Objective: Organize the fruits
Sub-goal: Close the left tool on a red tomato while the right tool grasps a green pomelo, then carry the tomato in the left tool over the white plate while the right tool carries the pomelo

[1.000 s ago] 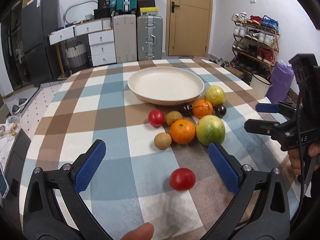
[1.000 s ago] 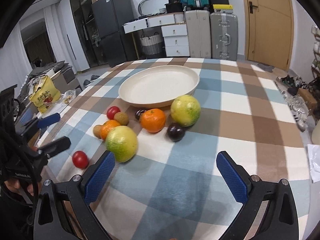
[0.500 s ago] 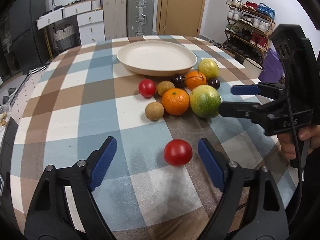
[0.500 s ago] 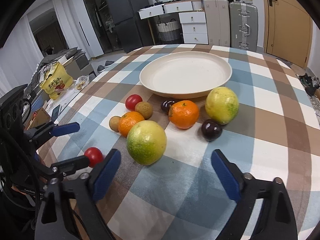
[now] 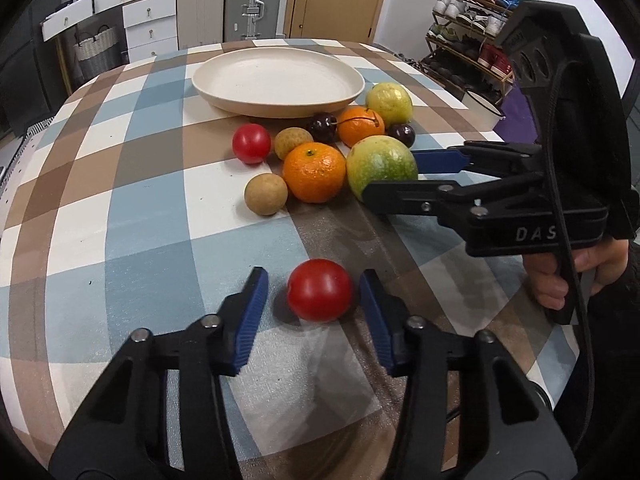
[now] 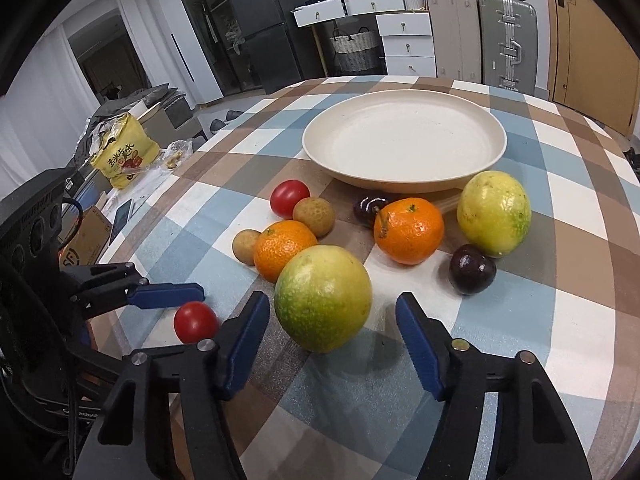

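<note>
A red tomato (image 5: 320,295) lies on the checked tablecloth between the tips of my open left gripper (image 5: 314,286), not gripped; it also shows in the right wrist view (image 6: 195,321). A large green-yellow fruit (image 6: 323,297) sits between the fingers of my open right gripper (image 6: 330,312); it also shows in the left wrist view (image 5: 381,165). Behind it lie two oranges (image 6: 408,230), a second tomato (image 6: 289,198), brown longans (image 6: 314,216), dark plums (image 6: 472,269) and a yellow-green fruit (image 6: 494,213). An empty cream plate (image 6: 402,142) stands beyond the fruits.
The round table's edge (image 5: 532,364) curves close on the right in the left wrist view. A yellow snack bag (image 6: 120,156) lies off the table at left. Drawers, suitcases and a shoe rack (image 5: 472,32) stand in the room behind.
Both grippers have moved forward and down. The left now straddles the near tomato with narrower jaws; the right now straddles the large green-yellow fruit.
</note>
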`<action>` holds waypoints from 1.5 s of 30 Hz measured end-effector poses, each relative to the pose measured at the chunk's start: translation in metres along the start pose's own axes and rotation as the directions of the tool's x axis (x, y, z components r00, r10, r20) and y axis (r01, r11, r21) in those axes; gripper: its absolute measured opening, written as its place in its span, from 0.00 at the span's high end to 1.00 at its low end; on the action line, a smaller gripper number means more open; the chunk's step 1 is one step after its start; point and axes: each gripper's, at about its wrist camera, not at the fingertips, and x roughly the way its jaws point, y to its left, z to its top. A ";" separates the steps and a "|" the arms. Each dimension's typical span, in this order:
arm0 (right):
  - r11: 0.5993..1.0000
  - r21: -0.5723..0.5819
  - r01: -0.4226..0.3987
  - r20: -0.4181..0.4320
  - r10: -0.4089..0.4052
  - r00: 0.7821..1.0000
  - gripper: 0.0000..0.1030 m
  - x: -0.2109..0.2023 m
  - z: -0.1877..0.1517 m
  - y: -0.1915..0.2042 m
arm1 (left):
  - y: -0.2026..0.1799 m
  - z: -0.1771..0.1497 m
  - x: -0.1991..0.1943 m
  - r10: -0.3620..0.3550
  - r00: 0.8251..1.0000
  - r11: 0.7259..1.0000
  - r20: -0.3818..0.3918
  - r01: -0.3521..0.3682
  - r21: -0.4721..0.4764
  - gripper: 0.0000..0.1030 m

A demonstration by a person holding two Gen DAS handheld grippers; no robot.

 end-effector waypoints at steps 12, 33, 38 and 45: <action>0.998 0.026 -0.063 0.002 0.062 0.998 0.52 0.000 -0.002 -0.002 | 0.003 0.014 -0.012 -0.004 0.999 1.000 0.049 0.005 -0.026 0.72; 0.995 0.088 -0.053 0.187 0.036 0.982 0.52 -0.074 0.020 -0.036 | 0.007 0.087 -0.015 0.030 0.987 0.999 0.158 -0.023 -0.043 0.72; 0.993 0.107 -0.054 0.197 0.032 0.980 0.52 -0.074 0.030 -0.043 | 0.007 0.102 -0.006 0.032 0.987 0.999 0.159 -0.029 -0.021 0.72; 0.992 0.118 -0.042 0.193 0.018 0.981 0.52 -0.065 0.044 -0.052 | 0.017 0.128 0.006 0.041 0.984 0.999 0.171 -0.038 -0.024 0.72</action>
